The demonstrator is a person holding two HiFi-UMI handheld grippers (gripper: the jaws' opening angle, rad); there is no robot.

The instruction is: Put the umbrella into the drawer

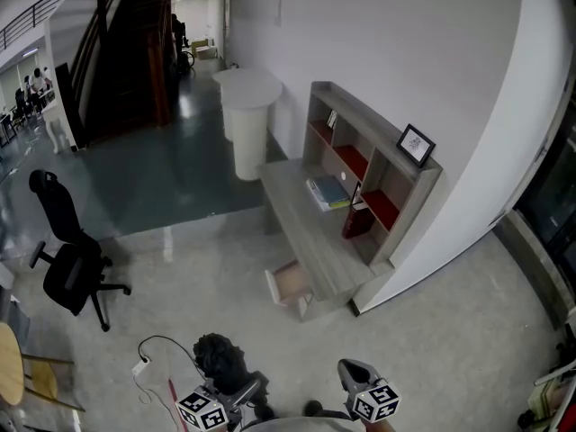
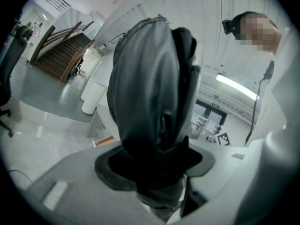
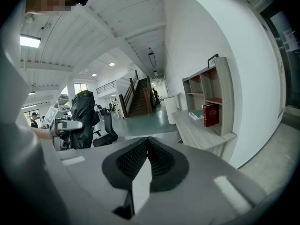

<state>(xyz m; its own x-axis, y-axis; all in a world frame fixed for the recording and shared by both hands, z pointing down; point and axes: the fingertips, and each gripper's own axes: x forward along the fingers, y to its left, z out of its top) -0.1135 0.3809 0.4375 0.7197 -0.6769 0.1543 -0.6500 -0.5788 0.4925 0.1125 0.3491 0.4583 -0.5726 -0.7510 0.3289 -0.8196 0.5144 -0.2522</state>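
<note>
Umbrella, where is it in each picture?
Head view: umbrella at the bottom, left of middle.
Left gripper view: it fills the middle, gripped between the jaws.
Right gripper view: at the left, a dark bundle.
Shared landmark: the dark staircase, in all three.

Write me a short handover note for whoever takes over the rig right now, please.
Left gripper: shut on the folded black umbrella.
Right gripper: shut, nothing in it.
Drawer: pulled out of the desk, some way across the floor from the person.
Done: umbrella in grip, drawer open.
Left: carry the umbrella to the desk and lay it in the drawer.
</note>
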